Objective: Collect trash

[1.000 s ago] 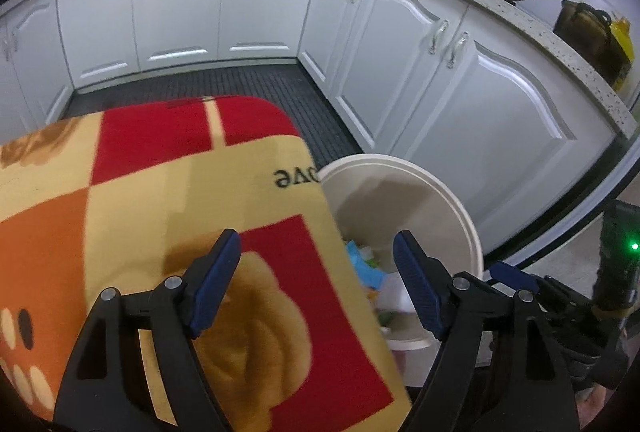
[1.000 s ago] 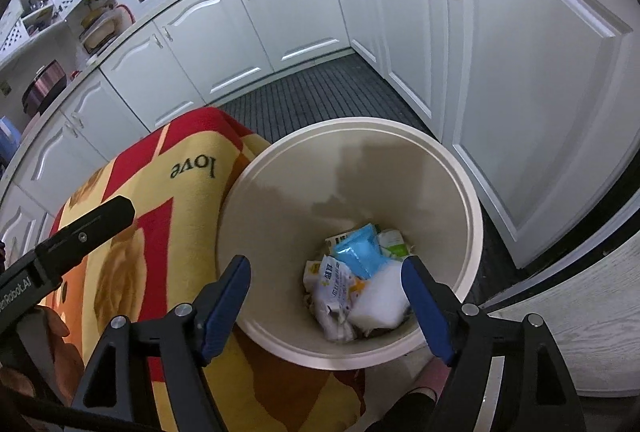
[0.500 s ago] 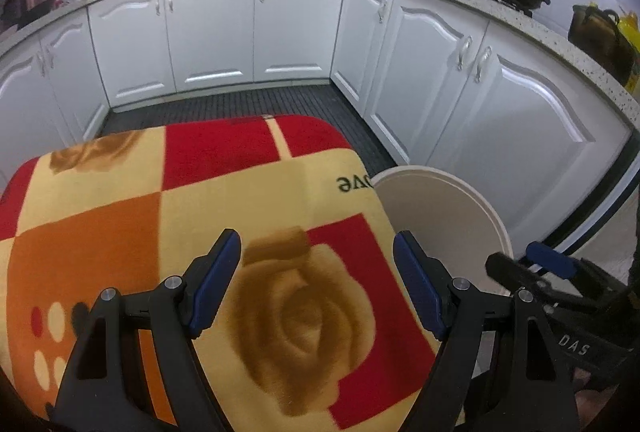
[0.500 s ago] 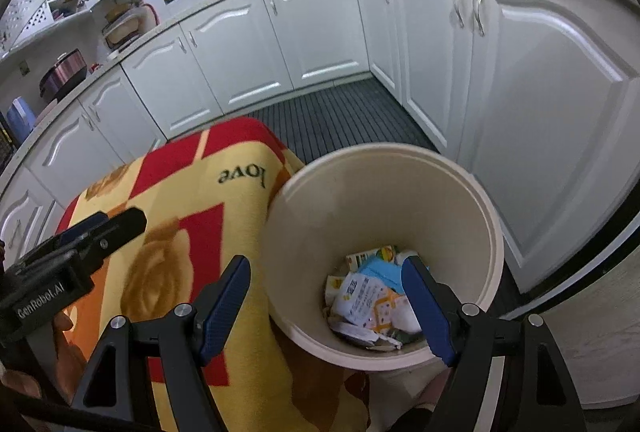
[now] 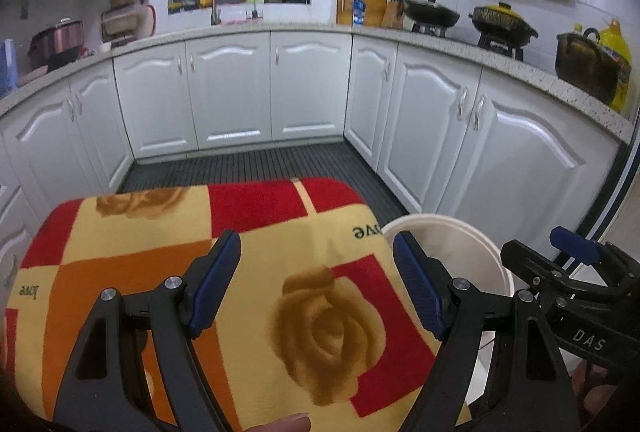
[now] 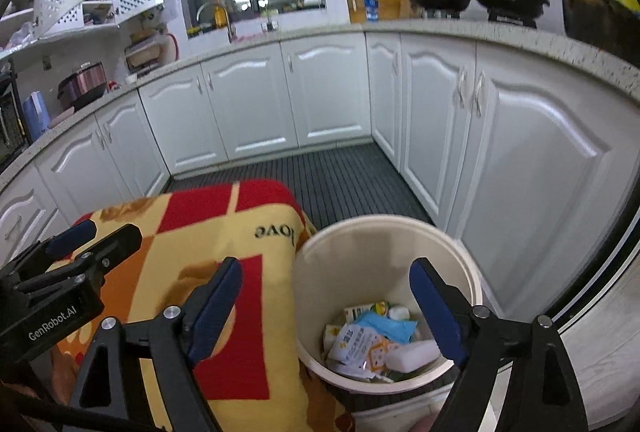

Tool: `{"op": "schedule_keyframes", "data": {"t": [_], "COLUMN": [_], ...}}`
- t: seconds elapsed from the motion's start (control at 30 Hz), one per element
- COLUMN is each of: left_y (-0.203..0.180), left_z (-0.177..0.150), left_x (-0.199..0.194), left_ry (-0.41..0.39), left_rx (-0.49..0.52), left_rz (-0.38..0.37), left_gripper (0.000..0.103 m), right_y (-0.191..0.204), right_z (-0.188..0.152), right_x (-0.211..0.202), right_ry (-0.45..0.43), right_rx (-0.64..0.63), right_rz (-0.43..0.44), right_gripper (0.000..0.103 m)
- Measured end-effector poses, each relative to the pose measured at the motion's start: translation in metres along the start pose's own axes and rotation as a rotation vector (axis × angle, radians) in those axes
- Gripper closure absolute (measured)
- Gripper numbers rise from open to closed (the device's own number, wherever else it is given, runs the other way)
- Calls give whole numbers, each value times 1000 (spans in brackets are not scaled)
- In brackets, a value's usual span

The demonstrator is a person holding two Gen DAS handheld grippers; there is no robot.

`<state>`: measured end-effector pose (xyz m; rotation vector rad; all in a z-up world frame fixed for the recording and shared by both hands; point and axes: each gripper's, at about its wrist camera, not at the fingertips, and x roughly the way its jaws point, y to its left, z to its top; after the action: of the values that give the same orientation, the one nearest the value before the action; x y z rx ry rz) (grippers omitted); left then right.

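The left gripper (image 5: 316, 288) hangs above a soft, fuzzy blanket (image 5: 160, 272) with red, orange and yellow squares and a big brown rose on it. Its two blue pads stand wide apart, with nothing between them.

The right gripper (image 6: 326, 308) hangs over a round, smooth, cream plastic bin (image 6: 460, 264) that sits just beside the blanket. Its jaws have just been opening wider — they are spread and hold nothing.

The trash (image 6: 372, 340) lies at the bottom of the bin: crinkly white packets, a shiny blue wrapper and a white block.

Behind it all, glossy white cabinet doors (image 5: 308, 83) curve around a dark ribbed floor mat (image 5: 256, 163).
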<state>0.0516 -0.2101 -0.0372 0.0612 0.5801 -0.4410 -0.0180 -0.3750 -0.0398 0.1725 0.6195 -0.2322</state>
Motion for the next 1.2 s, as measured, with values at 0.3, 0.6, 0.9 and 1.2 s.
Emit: {"op": "schedule_keyframes", "data": {"t": [0.3,0.6,0.9,1.2], "left_y": [-5,-7,-7,-10], "left_z": [3,2,2,1], "left_x": [-19,-28,-30,-30], "left_ry": [-57,-73,-85,-87], "left_rx": [-3,-9,-5,3], "left_rz": [0,-7,2,14], "left_gripper": [25,25,25,25], "right_y": [4,7,11,12], "right_z": [3,4,4,4], "right_x": [-24,-37,-44,-44], "right_ry": [-61,-96,-122,-127], "right_rx": [-9,-4,-10,-20], "right_rz": [-15,-22,-32,-41], "right_gripper": [19,16,15,15]}}
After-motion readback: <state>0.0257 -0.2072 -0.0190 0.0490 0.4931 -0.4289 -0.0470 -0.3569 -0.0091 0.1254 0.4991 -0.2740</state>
